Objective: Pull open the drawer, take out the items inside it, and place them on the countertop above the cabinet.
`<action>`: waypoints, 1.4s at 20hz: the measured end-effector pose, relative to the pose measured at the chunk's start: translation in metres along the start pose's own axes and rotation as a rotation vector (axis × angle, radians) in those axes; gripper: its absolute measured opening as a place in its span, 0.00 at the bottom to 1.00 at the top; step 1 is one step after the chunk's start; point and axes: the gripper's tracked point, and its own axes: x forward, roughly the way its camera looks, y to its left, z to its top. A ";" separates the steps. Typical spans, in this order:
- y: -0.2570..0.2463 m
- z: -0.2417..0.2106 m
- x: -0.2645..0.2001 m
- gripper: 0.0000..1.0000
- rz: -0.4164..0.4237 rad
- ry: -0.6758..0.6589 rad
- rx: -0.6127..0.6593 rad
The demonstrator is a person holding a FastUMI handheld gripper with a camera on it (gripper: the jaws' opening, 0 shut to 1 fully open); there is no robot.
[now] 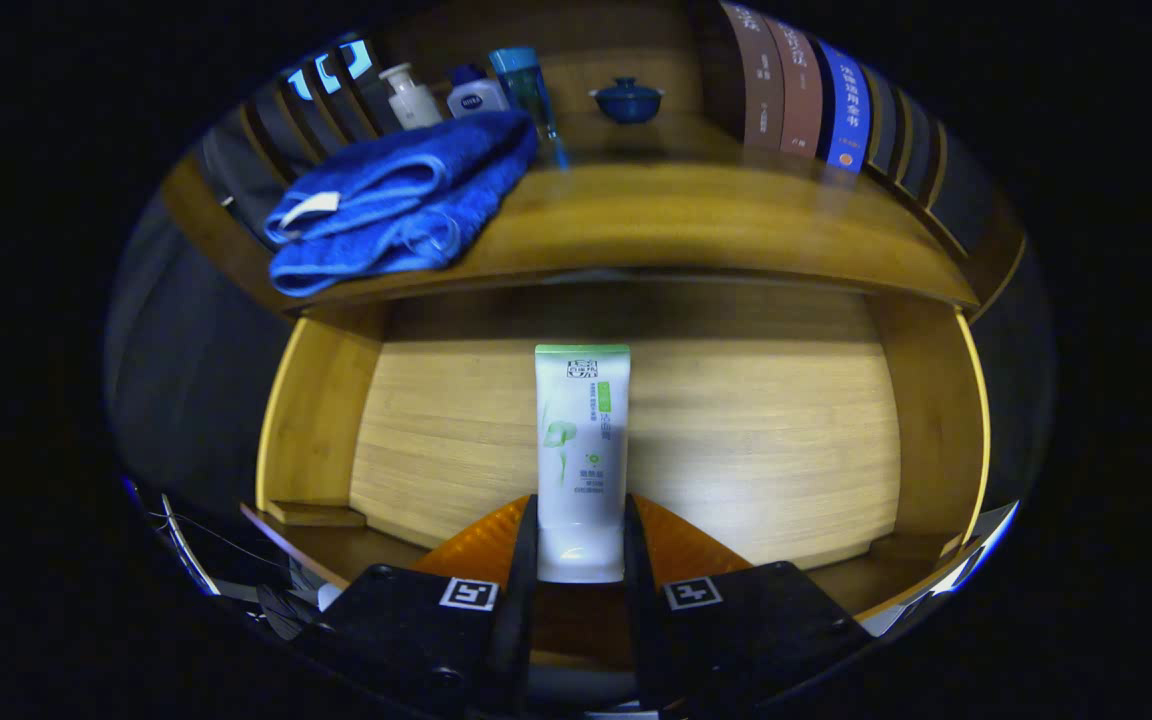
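Observation:
My gripper [580, 545] is shut on a white tube with a green end [581, 440]; both black fingers [521, 560] press on its cap end, and the tube points away from me. Below and beyond it lies the open wooden drawer [736, 440], its pale floor bare. Above the drawer's far side runs the wooden countertop [696, 215]. A folded blue towel [401, 205] lies on the countertop's left part.
At the back of the countertop stand a white pump bottle [410, 97], a small white and blue bottle [476, 97], a tall blue bottle [526, 85] and a dark blue lidded bowl [627, 100]. Books [801, 85] stand at the right.

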 end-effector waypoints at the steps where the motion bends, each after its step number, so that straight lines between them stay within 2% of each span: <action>1: 0.004 0.005 -0.010 0.45 0.016 -0.025 0.005; 7: 0.011 0.021 -0.061 0.45 0.065 -0.121 0.023; 12: 0.005 0.066 -0.083 0.45 0.051 -0.233 0.042; 16: -0.003 0.122 -0.060 0.45 0.007 -0.274 0.056; 21: -0.008 0.175 -0.007 0.45 -0.040 -0.236 0.063; 28: -0.024 0.213 0.036 0.45 -0.130 -0.212 0.053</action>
